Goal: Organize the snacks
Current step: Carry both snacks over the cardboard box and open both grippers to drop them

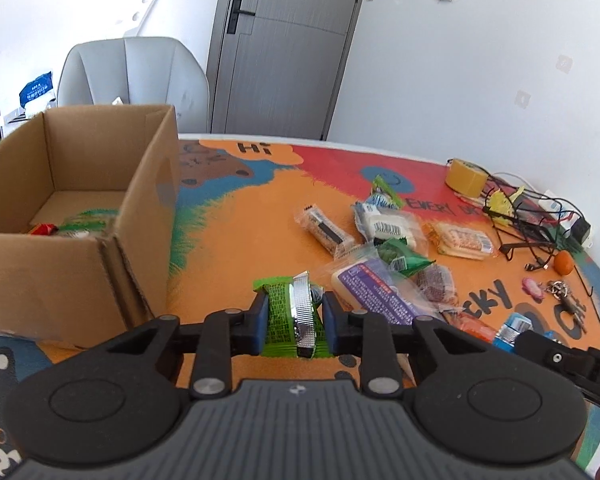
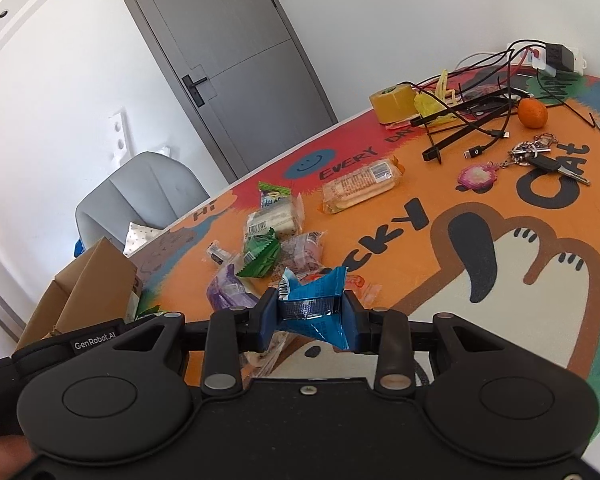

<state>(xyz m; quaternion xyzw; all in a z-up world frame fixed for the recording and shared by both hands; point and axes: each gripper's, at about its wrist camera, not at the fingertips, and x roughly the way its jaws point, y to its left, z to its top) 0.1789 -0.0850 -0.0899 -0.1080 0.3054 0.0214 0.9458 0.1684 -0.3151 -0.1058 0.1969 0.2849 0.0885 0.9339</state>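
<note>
Snacks: loose pile (image 1: 380, 240) on the table (image 1: 240, 232), at 1 o'clock from the left gripper (image 1: 295, 320). Its fingers (image 1: 258, 322) are clamped on a green packet (image 1: 278, 312) with a foil seam. Right gripper (image 2: 311, 312) fingers pinch a blue packet (image 2: 320, 296). Cardboard box (image 1: 80, 216) at 10 o'clock of the left gripper, a green wrapper inside.

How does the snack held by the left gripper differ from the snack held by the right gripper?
The green snack packet has black print and a silver seam; the blue snack packet is plain blue with a barcode end. The green one lies flat and long in the left gripper; the blue one is crumpled in the right gripper. Both are clamped.
</note>
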